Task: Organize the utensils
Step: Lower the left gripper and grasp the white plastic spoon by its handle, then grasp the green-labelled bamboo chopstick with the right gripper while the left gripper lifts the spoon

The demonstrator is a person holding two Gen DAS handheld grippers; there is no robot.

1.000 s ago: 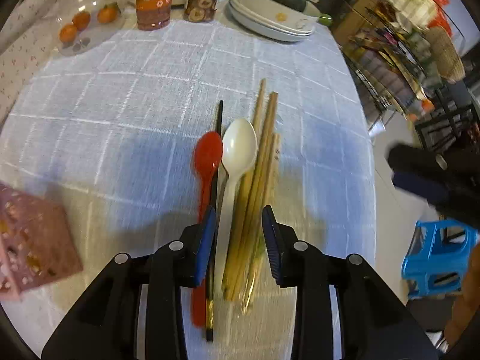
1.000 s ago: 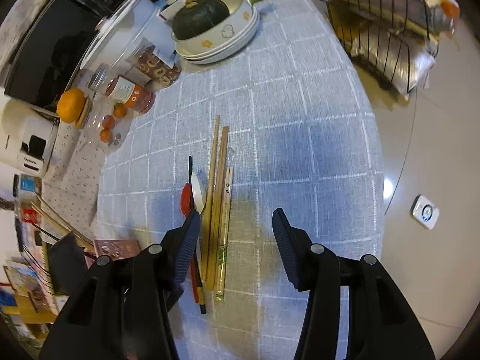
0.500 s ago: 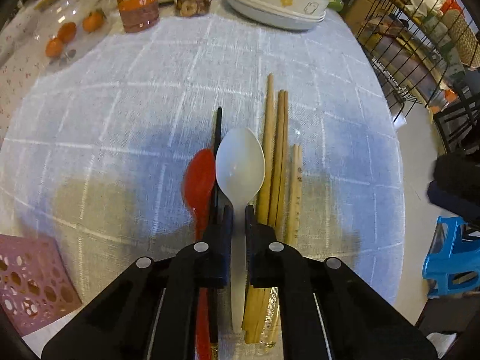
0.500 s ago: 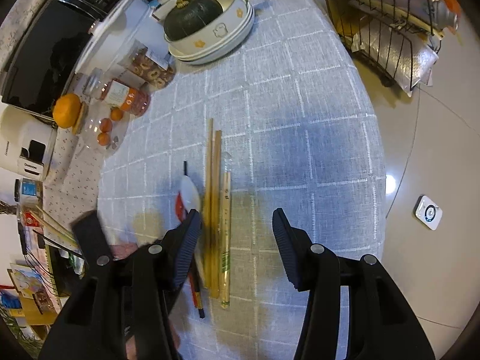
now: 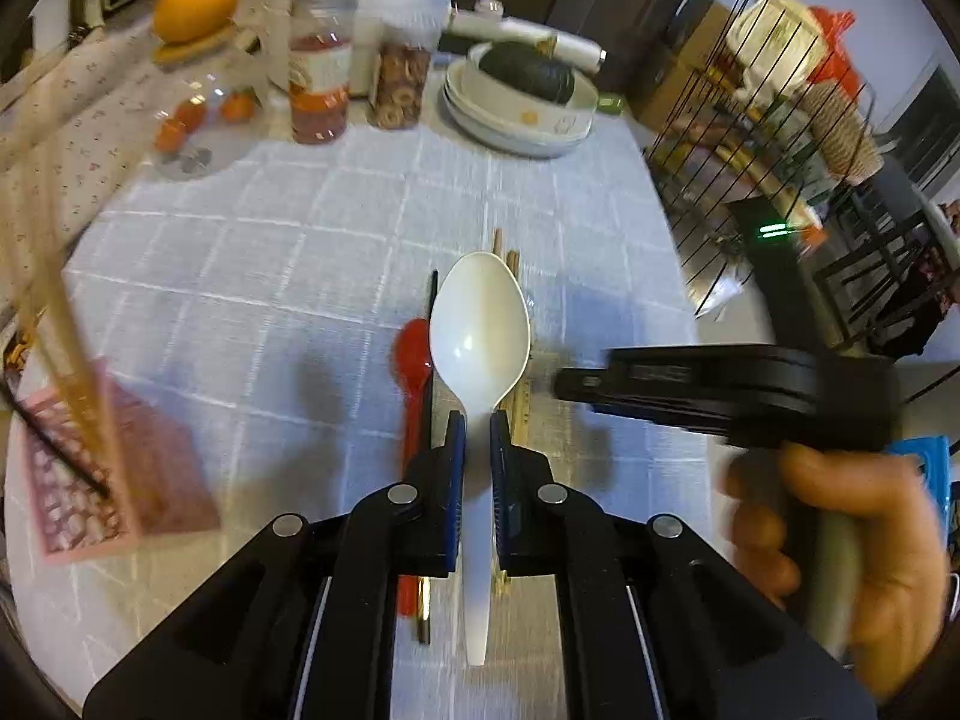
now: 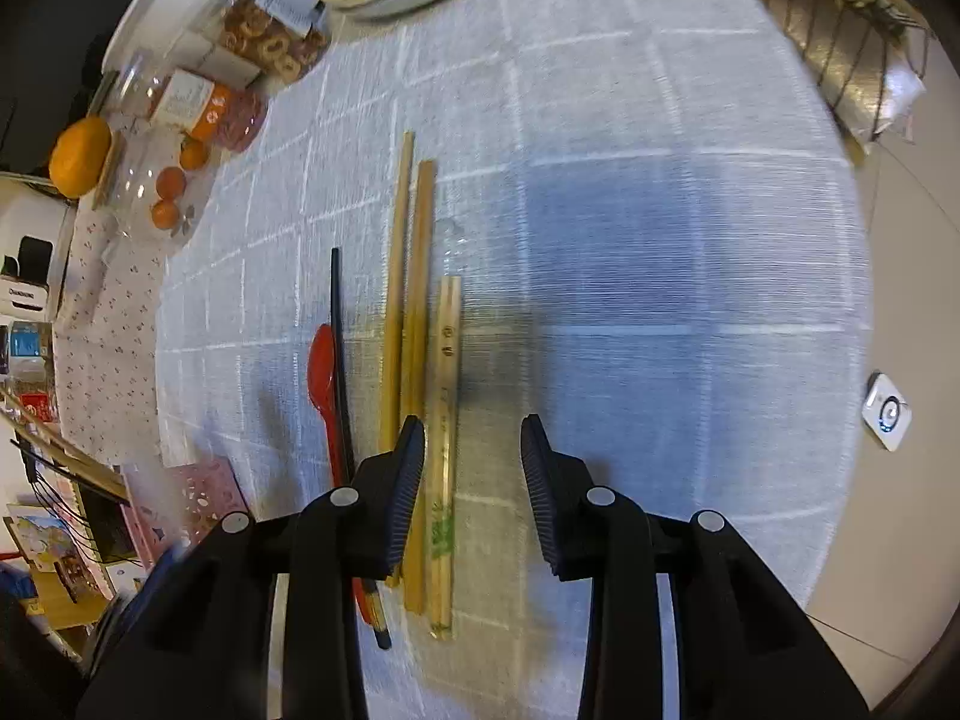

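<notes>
My left gripper (image 5: 476, 426) is shut on the handle of the white spoon (image 5: 480, 330) and holds it above the table, bowl pointing away. On the cloth below lie a red spoon (image 5: 413, 354), a black chopstick (image 6: 336, 312), two long wooden chopsticks (image 6: 414, 276) and a wrapped chopstick pair (image 6: 445, 390). My right gripper (image 6: 471, 438) hangs low over the wrapped pair. Its jaws are closing with the pair between them, and the pads do not touch it. The pink perforated holder (image 5: 120, 480) stands at the left with chopsticks in it.
Jars (image 5: 318, 84), oranges (image 5: 180, 120), a white pot and stacked bowls (image 5: 522, 120) with a dark squash line the table's far side. A wire rack (image 5: 780, 120) and a blue stool stand past the right edge. A hand (image 5: 840, 540) holds the right gripper.
My left gripper closed on the white spoon and lifted it off the table. My right gripper came down toward the chopsticks and its jaws narrowed.
</notes>
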